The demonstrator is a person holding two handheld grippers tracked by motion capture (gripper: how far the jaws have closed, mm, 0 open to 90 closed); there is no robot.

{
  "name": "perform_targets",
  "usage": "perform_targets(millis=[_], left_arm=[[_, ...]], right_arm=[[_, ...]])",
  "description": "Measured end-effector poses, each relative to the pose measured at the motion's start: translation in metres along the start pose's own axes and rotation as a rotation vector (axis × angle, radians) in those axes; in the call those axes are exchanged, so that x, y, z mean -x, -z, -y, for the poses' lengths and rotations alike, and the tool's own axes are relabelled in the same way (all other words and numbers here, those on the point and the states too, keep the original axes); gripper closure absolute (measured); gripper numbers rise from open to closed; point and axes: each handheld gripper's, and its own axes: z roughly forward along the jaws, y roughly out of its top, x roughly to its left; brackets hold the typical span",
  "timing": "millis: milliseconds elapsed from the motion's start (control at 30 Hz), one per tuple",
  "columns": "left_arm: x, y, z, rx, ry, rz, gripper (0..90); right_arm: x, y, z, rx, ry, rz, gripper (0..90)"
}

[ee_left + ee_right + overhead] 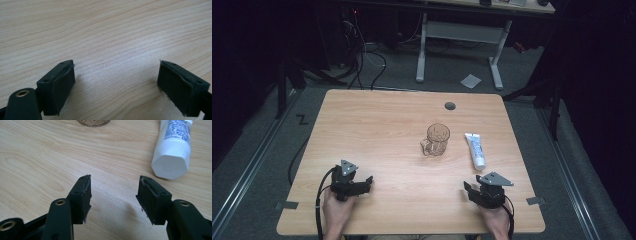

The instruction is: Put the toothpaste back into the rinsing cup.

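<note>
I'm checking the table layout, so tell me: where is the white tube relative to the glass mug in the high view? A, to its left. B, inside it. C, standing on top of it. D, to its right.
D: in the high view the white tube lies flat on the table to the right of the glass mug, with a gap between them.

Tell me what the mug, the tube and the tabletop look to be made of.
Mug: clear glass, likely; you see the wood through it, and its wall shows a cut diamond pattern.
Tube: white plastic with a smooth, slightly glossy skin, blue print and a faceted white cap.
Tabletop: light wood grain, matte; probably laminate, though solid wood can't be ruled out.
</note>
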Motion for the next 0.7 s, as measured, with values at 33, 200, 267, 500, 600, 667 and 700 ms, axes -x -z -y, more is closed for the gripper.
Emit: perform_targets(millis=[33, 200, 267, 500, 600, 667, 700], left_arm=[[0.000, 0.000, 0.000, 0.000, 0.001, 0.000, 14.8], [0.000, 0.000, 0.000, -0.001, 0.001, 0.000, 14.7], [0.000, 0.000, 0.000, 0.000, 0.002, -0.001, 14.7], [0.000, 0.000, 0.000, 0.000, 0.003, -0.002, 14.7], [0.000, 0.000, 0.000, 0.000, 0.003, -0.002, 14.6], [0.000, 0.000, 0.000, 0.000, 0.002, -0.002, 14.6], [0.000, 0.000, 0.000, 0.000, 0.003, -0.002, 14.7]], right_arm=[[0.000, 0.000, 0.000, 0.000, 0.000, 0.000, 44.4], [0.002, 0.003, 0.001, -0.008, -0.005, 0.001, 44.2], [0.003, 0.005, 0.001, -0.007, -0.005, 0.008, 44.1], [0.007, 0.012, -0.001, 0.000, -0.013, 0.027, 43.8], [0.009, 0.014, -0.001, 0.002, -0.023, 0.035, 43.7], [0.012, 0.015, -0.001, 0.004, -0.025, 0.038, 43.6], [0.013, 0.016, -0.001, 0.005, -0.030, 0.038, 43.6]])
